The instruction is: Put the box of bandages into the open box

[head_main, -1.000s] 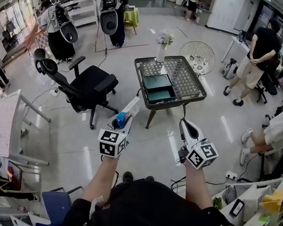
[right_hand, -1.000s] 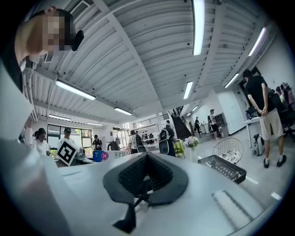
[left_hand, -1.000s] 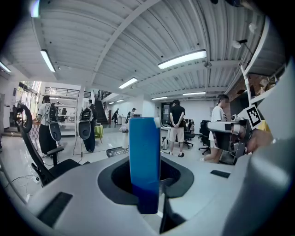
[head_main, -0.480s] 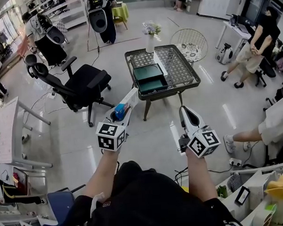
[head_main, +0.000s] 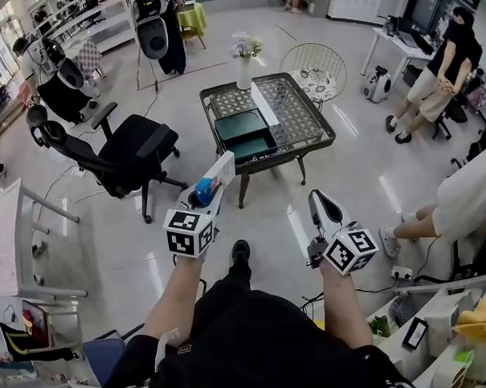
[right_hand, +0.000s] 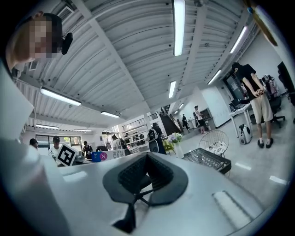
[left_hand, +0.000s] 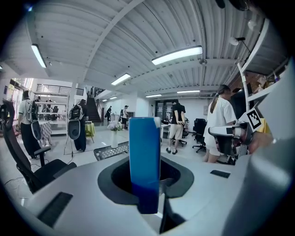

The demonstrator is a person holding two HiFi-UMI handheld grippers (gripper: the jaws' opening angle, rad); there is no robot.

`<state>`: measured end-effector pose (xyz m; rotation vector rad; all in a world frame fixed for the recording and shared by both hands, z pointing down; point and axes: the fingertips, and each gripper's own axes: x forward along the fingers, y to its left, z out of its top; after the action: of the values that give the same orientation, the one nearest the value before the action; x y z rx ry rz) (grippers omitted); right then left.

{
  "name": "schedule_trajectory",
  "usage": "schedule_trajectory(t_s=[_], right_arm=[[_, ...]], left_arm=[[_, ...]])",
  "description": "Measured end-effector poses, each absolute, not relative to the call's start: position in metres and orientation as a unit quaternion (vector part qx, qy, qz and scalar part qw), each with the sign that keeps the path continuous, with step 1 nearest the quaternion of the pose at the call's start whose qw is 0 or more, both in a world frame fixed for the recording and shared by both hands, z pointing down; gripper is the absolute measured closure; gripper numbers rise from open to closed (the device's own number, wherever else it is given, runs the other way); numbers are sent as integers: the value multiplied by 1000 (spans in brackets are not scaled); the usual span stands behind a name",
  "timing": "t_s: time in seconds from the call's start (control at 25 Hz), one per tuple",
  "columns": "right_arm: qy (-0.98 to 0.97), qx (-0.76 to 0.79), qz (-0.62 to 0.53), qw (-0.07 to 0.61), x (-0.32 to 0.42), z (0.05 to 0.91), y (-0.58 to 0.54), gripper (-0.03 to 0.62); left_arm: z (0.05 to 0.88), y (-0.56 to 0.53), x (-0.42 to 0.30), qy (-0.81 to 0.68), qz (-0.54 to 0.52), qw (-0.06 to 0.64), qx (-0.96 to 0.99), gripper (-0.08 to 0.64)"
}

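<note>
A blue box of bandages [head_main: 205, 191] stands upright between the jaws of my left gripper [head_main: 222, 167], which is shut on it; in the left gripper view the blue box [left_hand: 144, 156] fills the middle. The open box [head_main: 244, 134], dark green, lies on a low mesh-topped table [head_main: 304, 118] ahead of both grippers, a step away across bare floor. My right gripper [head_main: 317, 200] is held out at the right, jaws shut with nothing between them. From the right gripper view the table [right_hand: 207, 159] shows ahead to the right.
A vase of flowers [head_main: 244, 62] stands at the table's far edge. A black office chair [head_main: 124, 150] is to the table's left, a round wire chair [head_main: 317, 65] behind it. People stand at the right [head_main: 442, 68]. A white desk [head_main: 7, 232] is at the left.
I have walked toward the table, and my foot now shows on the floor. Both grippers came forward with me; the left still holds the blue box.
</note>
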<state>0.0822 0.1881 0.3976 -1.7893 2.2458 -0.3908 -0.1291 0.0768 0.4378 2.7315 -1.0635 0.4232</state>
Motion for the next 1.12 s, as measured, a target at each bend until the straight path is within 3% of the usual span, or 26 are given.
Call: schedule_trajectory(t_s=[0.76,1.12], right_arm=[[771,-599,-202,77,110,439,-41,584],[781,-582,-212,73,110,443,-106,584]], left_arm=[[480,-148,-95,-355,159,137,911,471],[487,-199,-76,-343,171,141,913,471]])
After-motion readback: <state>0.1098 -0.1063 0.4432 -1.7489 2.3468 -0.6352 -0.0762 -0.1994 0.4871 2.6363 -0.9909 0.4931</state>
